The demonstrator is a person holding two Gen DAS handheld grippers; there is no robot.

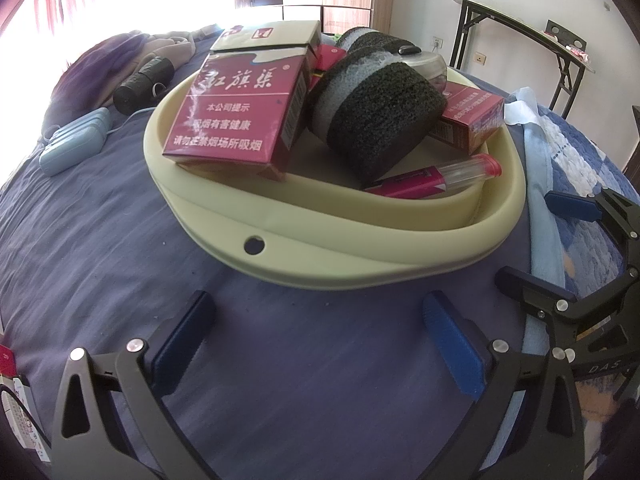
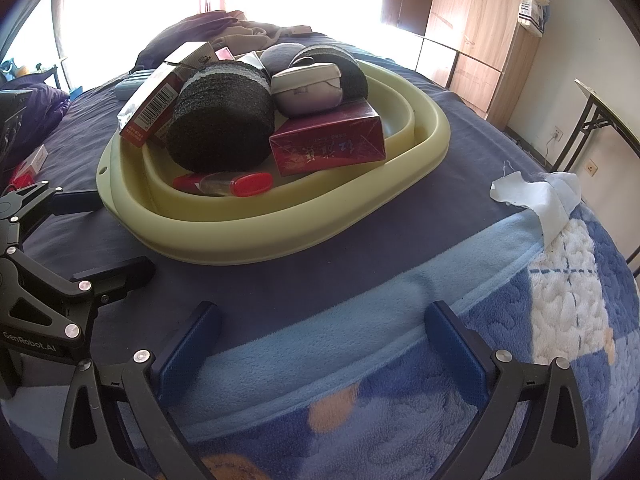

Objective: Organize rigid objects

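Observation:
A pale yellow-green basin (image 1: pixel 320 240) (image 2: pixel 424 136) sits on the blue bed. It holds a red cigarette pack (image 1: pixel 240 120) (image 2: pixel 152 100), another red pack (image 1: pixel 468 120) (image 2: pixel 328 144), dark sponge rolls (image 1: pixel 380 112) (image 2: pixel 220 120), a grey case (image 2: pixel 308 88) and a red lighter (image 1: pixel 432 180) (image 2: pixel 228 182). My left gripper (image 1: pixel 316 344) is open and empty, just in front of the basin. My right gripper (image 2: pixel 320 348) is open and empty over the blanket, right of the basin; it also shows at the right in the left wrist view (image 1: pixel 548 248).
A light blue case (image 1: pixel 76 144) and a black rolled item (image 1: pixel 144 80) lie on the bed left of the basin. A fleece blanket (image 2: pixel 520 340) covers the bed's right side, with a white cloth (image 2: pixel 536 196). A folding table (image 1: pixel 520 28) and wardrobe (image 2: pixel 472 28) stand beyond.

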